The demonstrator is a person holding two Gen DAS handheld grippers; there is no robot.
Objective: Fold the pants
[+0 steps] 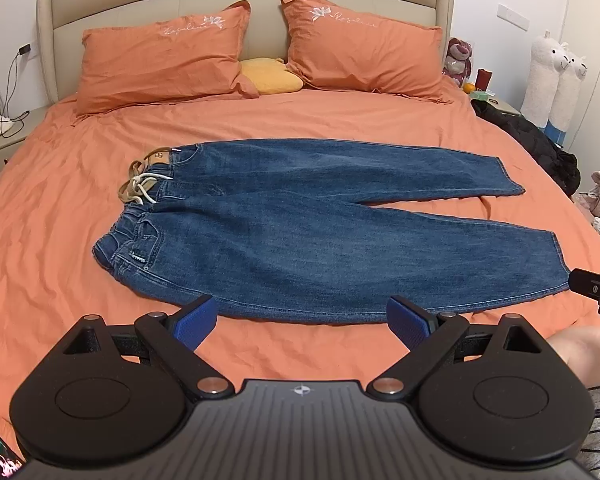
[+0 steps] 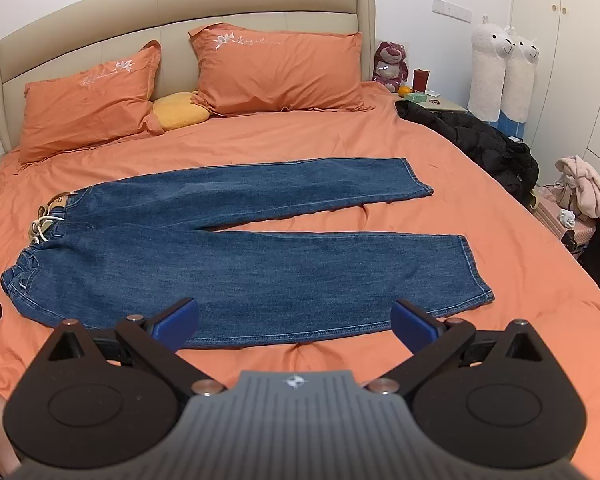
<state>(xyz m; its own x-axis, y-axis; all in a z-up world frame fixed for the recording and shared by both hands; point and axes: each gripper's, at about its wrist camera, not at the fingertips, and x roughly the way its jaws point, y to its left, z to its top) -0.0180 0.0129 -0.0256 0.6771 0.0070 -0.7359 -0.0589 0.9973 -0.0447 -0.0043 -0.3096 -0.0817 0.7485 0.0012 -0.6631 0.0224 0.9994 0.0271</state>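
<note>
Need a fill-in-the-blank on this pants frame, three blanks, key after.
1. The jeans lie flat on the ___ bedsheet.
2. Both the left gripper and the right gripper are ___.
3. The white drawstring sits at the jeans' ___ end.

Missing words: orange; open; waist

Pants [image 1: 300, 216] on bed [image 1: 60, 208], pillows [image 1: 160, 60] behind
</note>
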